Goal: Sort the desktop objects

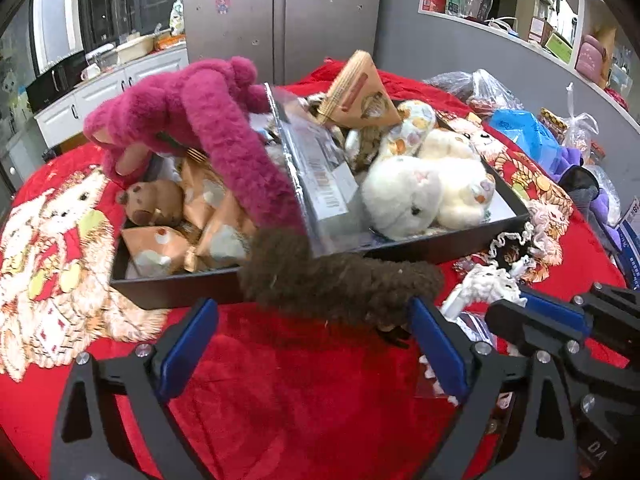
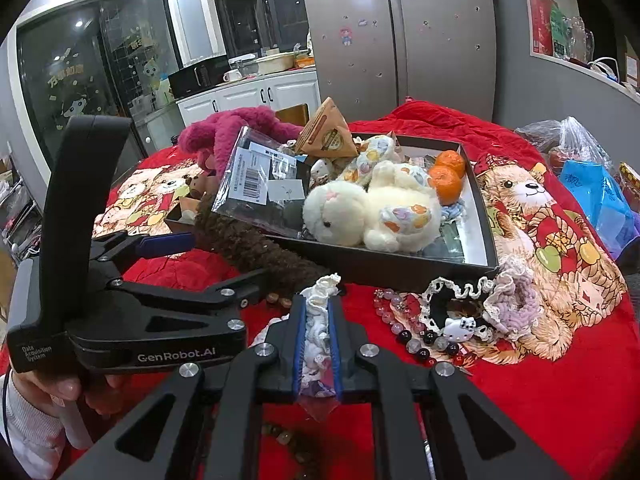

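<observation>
A black tray [image 1: 400,250] on the red blanket holds a white plush rabbit [image 1: 416,196], a magenta plush bear [image 1: 180,108], a clear packet [image 1: 320,176] and paper pouches [image 1: 160,244]. A brown fuzzy plush piece [image 1: 340,284] hangs over the tray's front wall. My left gripper [image 1: 312,344] is open, its blue pads either side of the brown piece, just below it. My right gripper [image 2: 318,344] is shut on a white lace scrunchie [image 2: 320,300] in front of the tray [image 2: 400,268]. The left gripper [image 2: 224,264] shows in the right wrist view, around the brown piece [image 2: 256,248].
Two oranges [image 2: 448,176] sit in the tray's far right corner. Bead bracelets [image 2: 404,320], a Hello Kitty hair tie [image 2: 460,326] and lace scrunchies [image 2: 516,292] lie on the blanket right of my right gripper. Plastic bags [image 1: 528,132] lie at the far right.
</observation>
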Demonstrator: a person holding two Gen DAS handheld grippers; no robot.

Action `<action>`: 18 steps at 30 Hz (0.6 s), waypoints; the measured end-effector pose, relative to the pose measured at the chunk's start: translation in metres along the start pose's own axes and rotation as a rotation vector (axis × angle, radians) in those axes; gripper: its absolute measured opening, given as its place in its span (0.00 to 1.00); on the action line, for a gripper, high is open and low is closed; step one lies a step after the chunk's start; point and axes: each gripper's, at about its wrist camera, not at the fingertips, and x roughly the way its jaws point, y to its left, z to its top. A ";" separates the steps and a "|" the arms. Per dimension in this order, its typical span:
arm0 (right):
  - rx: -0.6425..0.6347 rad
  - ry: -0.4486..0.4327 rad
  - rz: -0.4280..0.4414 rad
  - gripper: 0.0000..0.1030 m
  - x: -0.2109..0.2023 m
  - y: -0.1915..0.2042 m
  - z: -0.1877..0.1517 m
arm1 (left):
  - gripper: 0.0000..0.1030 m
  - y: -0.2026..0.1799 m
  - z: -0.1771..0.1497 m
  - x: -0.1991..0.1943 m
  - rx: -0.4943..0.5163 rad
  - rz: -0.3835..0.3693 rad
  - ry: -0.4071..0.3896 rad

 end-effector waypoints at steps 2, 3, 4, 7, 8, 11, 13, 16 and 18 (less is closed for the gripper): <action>-0.001 0.003 0.005 0.11 0.001 0.000 0.000 | 0.95 -0.003 -0.002 0.004 0.002 -0.013 0.007; -0.003 0.004 0.004 0.11 0.001 0.001 0.000 | 0.95 -0.004 -0.002 0.005 0.000 -0.016 0.008; -0.005 0.004 -0.008 0.11 0.001 0.000 0.000 | 0.95 -0.005 -0.002 0.007 -0.005 -0.020 0.007; 0.013 0.002 -0.003 0.11 0.000 -0.005 0.000 | 0.95 -0.008 -0.002 0.011 -0.006 -0.035 0.008; 0.015 -0.001 -0.005 0.11 -0.001 -0.006 0.000 | 0.94 -0.009 -0.002 0.012 -0.005 -0.039 0.008; 0.016 -0.010 -0.023 0.11 -0.003 -0.009 0.001 | 0.81 -0.013 -0.003 0.013 -0.004 -0.067 0.004; 0.018 -0.012 -0.025 0.11 -0.004 -0.010 0.001 | 0.74 -0.015 -0.004 0.012 -0.007 -0.087 0.007; 0.010 -0.013 -0.026 0.11 -0.004 -0.008 0.001 | 0.61 -0.017 -0.005 0.008 -0.020 -0.114 0.008; 0.006 -0.016 -0.023 0.11 -0.006 -0.007 0.002 | 0.57 -0.018 -0.005 0.004 -0.009 -0.109 -0.001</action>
